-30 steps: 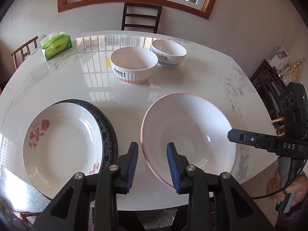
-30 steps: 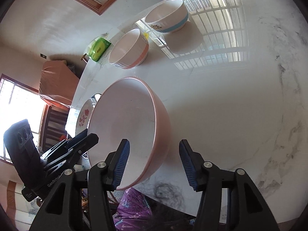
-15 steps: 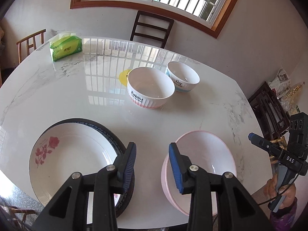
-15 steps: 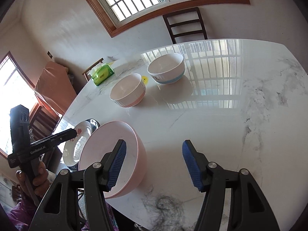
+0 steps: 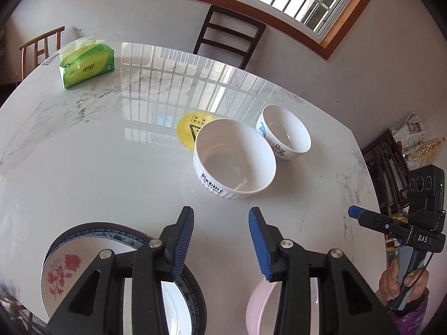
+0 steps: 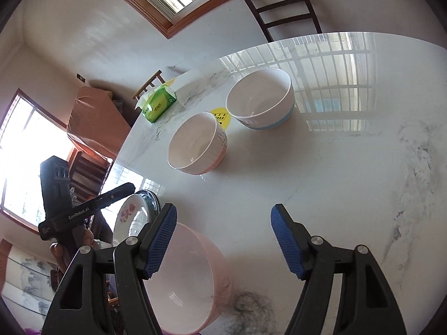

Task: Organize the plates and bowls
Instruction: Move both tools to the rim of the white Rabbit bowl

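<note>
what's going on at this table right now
A person holds a gripper tool in each hand over a marble table, sorting dishes. Neither the left tool nor the right tool holds anything; both have just been opening. The pink bowl sits at the near edge beside the stacked plates. The Rabbit bowl and the Dog bowl stand apart farther back, not yet nested.

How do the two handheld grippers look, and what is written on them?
Both are black plastic with blue ribbed pads and silver rivets. The left gripper reads "GenRobot.AI" along its side; the right gripper reads "DAS", with a thin black cable at its grey handle. A purple sleeve shows below it.
</note>
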A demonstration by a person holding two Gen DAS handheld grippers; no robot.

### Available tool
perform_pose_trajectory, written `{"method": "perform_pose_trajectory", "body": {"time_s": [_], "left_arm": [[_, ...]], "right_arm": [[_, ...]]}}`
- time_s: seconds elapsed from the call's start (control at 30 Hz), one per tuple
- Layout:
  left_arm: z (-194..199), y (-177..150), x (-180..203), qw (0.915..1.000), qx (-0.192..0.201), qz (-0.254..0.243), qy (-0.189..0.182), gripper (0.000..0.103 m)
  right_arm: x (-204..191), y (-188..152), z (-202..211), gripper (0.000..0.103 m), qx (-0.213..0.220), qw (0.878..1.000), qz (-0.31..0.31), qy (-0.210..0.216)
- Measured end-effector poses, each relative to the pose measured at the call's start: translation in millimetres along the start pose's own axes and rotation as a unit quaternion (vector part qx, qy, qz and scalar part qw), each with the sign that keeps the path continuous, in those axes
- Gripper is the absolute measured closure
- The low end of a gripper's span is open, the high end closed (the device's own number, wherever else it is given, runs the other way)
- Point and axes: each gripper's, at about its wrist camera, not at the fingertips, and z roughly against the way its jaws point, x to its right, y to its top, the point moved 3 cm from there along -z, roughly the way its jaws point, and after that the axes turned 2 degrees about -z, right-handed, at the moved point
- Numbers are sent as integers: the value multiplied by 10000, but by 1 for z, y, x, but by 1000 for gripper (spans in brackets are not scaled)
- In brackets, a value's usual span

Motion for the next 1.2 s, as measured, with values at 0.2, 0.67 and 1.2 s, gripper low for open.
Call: {"method": "perform_pose_trajectory", "body": {"time_s": [0.2,0.67,1.2], "left_arm": [[-24,17,1,9998,-160,-65,55,61],[-61,45,-13,9993,-293,156,157,61],[-95,40,-18,9966,-652,239,444,83]], "right_arm": [[-12,28,-29,36,-308,9995,74,-24],[-26,73,-102,49,-822,9963,6,-239],[-23,79,-151,84,-1265,9894,-78,-707]]}}
